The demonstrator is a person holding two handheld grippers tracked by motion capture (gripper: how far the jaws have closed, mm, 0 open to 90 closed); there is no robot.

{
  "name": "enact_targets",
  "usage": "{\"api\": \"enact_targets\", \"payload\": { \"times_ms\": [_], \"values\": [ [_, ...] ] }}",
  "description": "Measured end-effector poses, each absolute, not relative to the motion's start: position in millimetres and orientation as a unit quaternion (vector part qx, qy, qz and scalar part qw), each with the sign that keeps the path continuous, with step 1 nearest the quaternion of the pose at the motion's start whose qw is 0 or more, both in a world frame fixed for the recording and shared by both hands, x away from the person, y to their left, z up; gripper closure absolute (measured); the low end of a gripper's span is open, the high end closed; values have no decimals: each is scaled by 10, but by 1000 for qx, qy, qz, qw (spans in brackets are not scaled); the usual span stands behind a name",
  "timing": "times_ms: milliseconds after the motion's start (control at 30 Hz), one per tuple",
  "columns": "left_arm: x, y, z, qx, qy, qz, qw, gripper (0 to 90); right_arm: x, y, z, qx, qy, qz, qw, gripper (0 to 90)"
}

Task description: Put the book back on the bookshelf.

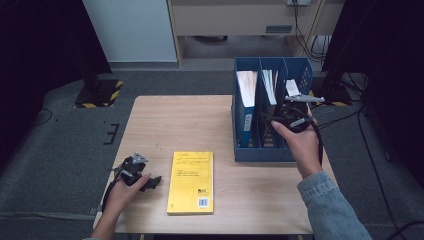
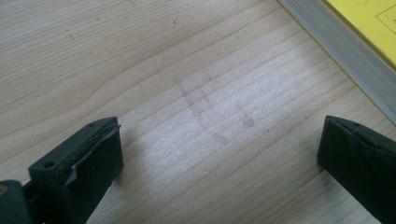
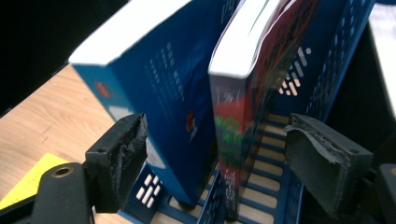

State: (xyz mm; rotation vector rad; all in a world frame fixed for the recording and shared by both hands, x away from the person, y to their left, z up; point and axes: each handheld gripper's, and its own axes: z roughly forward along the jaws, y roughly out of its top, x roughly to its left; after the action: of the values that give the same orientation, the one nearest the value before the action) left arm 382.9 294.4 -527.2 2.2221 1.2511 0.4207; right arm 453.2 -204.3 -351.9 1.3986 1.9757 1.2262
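The red-covered book [image 3: 243, 116] stands in the middle slot of the blue file rack [image 1: 260, 152] at the table's [image 1: 165, 120] right edge, between the spread jaws of the right gripper [image 3: 217, 158]. Closing askew could catch the blue book [image 3: 159, 93] alongside. The left gripper [image 2: 219, 163], also spread, rests near the front-left corner, beside the yellow book [image 1: 191, 182]; the far-left area offers free room

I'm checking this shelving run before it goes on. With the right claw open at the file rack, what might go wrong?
1. The right claw straddles both the blue book and the red book; closing may pinch the divider or both books.
2. Both books lean in the blue rack; pulling one might drag or tip the rack.
3. The left claw rests open on the table, beside the yellow book, so nothing steadies the rack.
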Motion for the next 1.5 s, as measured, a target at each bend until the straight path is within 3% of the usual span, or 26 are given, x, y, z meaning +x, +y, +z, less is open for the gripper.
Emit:
{"api": "enact_targets", "payload": {
  "times_ms": [567, 1500],
  "values": [
    [3808, 2950, -5291, 821, 466, 163, 286, 0, 4192, -1951, -3815, 503, 704, 469, 178, 213],
    [3814, 2921, -5329, 814, 461, 174, 308, 0, 3770, -1548, -4343, 456, 753, 446, 163, 165]
  ]
}}
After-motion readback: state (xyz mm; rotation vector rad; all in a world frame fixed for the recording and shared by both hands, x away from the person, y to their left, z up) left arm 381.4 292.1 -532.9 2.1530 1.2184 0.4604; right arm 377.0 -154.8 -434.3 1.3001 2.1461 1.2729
